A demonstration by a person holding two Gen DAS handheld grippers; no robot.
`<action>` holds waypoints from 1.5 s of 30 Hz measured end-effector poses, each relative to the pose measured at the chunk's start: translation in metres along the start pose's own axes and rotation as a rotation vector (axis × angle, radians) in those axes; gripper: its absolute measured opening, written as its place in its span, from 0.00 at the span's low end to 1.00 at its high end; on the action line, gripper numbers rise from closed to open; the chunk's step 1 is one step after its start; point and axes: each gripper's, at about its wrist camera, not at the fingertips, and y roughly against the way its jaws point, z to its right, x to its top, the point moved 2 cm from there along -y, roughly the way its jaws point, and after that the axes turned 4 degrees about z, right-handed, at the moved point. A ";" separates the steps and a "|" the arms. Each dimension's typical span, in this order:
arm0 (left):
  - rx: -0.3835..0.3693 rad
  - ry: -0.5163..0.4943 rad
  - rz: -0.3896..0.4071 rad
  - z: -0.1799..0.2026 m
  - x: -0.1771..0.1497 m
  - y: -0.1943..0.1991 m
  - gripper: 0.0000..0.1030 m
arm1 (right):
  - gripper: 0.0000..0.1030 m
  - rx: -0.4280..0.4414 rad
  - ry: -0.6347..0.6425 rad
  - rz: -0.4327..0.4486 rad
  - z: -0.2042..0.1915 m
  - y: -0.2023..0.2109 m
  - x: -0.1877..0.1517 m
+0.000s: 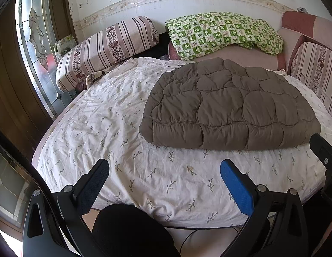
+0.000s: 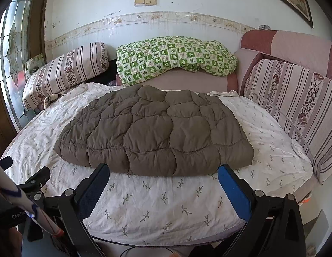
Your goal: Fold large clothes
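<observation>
Brown quilted puffer garment (image 1: 228, 105) lies flat on the bed (image 1: 101, 115), a padded slab with stitched bubble panels and a gathered elastic seam running along its near edge. Looks already folded into a rough rectangle; sleeves and collar can't be made out.

Position: it sits ahead of both tools, toward the wall, long axis running left-right across the bed. In the left wrist view it lies ahead and off to the right of the left tool (image 1: 163, 171). In the right wrist view it is dead ahead of the right tool (image 2: 163, 175), near edge just past the fingertips. My read: the right tool is nearer and better lined up; the left has to shift right to reach the garment's left corner.

Tool state: both spread wide, nothing between the fingers, neither touching fabric. One finger on each is faced with a blue pad (image 2: 234, 192), the other with a dark textured one.

Materials:
- garment: matte, lofty, thick. Likely springs back and resists a sharp crease; a pinch needs to take the full edge thickness.
- bedsheet (image 2: 166, 201): thin white cotton with a small leaf print, wrinkled. Risk of pinching it along with the hem.

Background: striped bolster (image 1: 106, 49), green checked blanket (image 2: 174, 57), both well clear of the garment.

Next step, as I judge it: a grasp on the near edge corners.
</observation>
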 end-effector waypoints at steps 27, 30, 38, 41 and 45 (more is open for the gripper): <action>-0.005 -0.012 -0.004 -0.004 -0.005 -0.003 1.00 | 1.00 -0.004 0.003 -0.005 0.000 0.000 -0.004; -0.005 -0.014 -0.005 -0.004 -0.006 -0.003 1.00 | 1.00 -0.003 -0.002 -0.003 0.000 0.000 -0.004; -0.006 -0.015 -0.005 -0.003 -0.005 -0.002 1.00 | 1.00 -0.004 -0.002 -0.005 0.000 0.000 -0.004; -0.004 -0.014 -0.005 -0.003 -0.005 -0.002 1.00 | 1.00 -0.005 -0.002 -0.003 -0.001 0.000 -0.004; -0.010 -0.013 -0.011 -0.004 -0.006 -0.002 1.00 | 1.00 -0.006 -0.003 -0.004 0.000 0.000 -0.004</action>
